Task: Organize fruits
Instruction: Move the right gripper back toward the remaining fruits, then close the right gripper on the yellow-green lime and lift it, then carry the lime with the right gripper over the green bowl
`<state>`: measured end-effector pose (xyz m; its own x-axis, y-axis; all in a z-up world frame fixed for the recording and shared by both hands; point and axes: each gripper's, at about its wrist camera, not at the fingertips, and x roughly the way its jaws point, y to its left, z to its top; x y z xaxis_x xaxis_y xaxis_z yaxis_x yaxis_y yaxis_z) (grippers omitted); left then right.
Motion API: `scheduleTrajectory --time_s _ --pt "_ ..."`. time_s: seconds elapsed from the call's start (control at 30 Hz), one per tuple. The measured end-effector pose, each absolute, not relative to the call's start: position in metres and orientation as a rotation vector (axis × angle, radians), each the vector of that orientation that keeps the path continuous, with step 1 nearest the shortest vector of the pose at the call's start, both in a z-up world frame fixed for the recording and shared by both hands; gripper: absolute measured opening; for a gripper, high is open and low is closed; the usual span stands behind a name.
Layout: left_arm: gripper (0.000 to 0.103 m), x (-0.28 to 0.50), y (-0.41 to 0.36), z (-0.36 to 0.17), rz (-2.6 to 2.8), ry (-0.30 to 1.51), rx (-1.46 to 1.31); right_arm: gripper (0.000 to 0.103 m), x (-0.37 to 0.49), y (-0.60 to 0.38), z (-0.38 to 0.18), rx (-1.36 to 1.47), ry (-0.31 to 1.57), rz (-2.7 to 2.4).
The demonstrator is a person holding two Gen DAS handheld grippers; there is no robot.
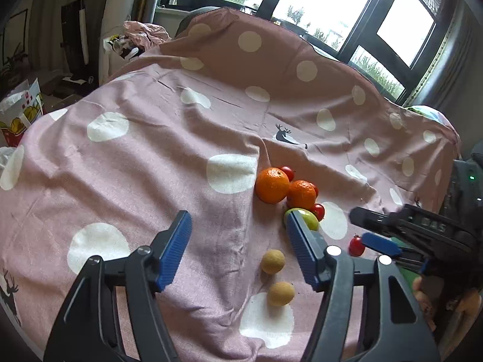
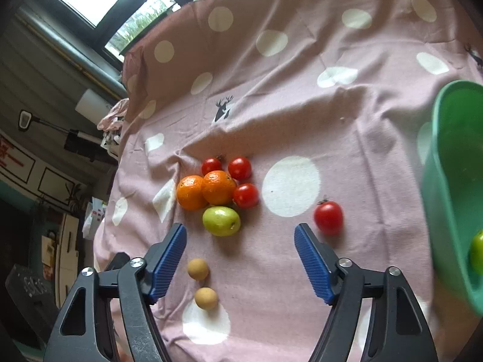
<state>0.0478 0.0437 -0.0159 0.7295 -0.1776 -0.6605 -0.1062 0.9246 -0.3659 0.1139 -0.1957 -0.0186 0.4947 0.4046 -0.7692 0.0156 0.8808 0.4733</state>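
Observation:
Fruits lie on a pink dotted cloth [image 2: 347, 138]. Two oranges [image 2: 208, 191] sit side by side with three cherry tomatoes [image 2: 240, 168] around them and a green fruit [image 2: 221, 220] just in front. A fourth tomato [image 2: 328, 217] lies apart to the right. Two small tan round fruits [image 2: 197, 268] lie nearer. A green bowl [image 2: 452, 181] at the right edge holds another green fruit [image 2: 477, 252]. My right gripper [image 2: 240, 259] is open and empty above the cloth. My left gripper [image 1: 238, 247] is open and empty; the oranges [image 1: 271, 185] lie beyond it. The right gripper [image 1: 374, 226] shows at the right of the left wrist view.
The cloth drapes over a raised hump [image 1: 241, 45] at the back, below dark-framed windows [image 1: 332, 3]. Room clutter and a paper bag [image 1: 18, 117] stand beyond the cloth's left edge.

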Motion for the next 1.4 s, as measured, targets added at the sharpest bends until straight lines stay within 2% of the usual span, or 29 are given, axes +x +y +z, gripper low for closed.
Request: scheduleTrajectory --time_s 0.13,0.27,0.33,0.47,0.53,0.73,0.97,1.4 --pt "0.056 0.047 0.049 -0.016 -0.024 0.763 -0.423 0.064 0.133 -0.169 -0.036 0.457 1.094 0.227" --pt "0.055 0.047 0.053 -0.014 -0.019 0.759 -0.430 0.063 0.144 -0.152 -0.045 0.419 1.106 0.209" --pt "0.055 0.046 0.054 -0.014 -0.023 0.760 -0.435 0.058 0.149 -0.147 -0.050 0.377 1.116 0.167" --pt "0.055 0.047 0.055 -0.015 -0.014 0.769 -0.441 0.054 0.153 -0.134 -0.058 0.296 1.123 0.158" --pt "0.055 0.047 0.055 -0.014 -0.010 0.771 -0.436 0.042 0.152 -0.130 -0.059 0.284 1.115 0.178" --pt "0.055 0.047 0.051 -0.013 -0.038 0.771 -0.428 0.042 0.143 -0.128 -0.054 0.226 1.105 0.196" --pt "0.055 0.049 0.032 -0.017 -0.135 0.807 -0.426 0.042 0.102 -0.168 -0.039 0.239 1.118 0.265" --pt "0.055 0.048 -0.030 -0.034 -0.313 0.905 -0.337 0.042 0.073 -0.215 -0.056 0.298 1.209 0.291"
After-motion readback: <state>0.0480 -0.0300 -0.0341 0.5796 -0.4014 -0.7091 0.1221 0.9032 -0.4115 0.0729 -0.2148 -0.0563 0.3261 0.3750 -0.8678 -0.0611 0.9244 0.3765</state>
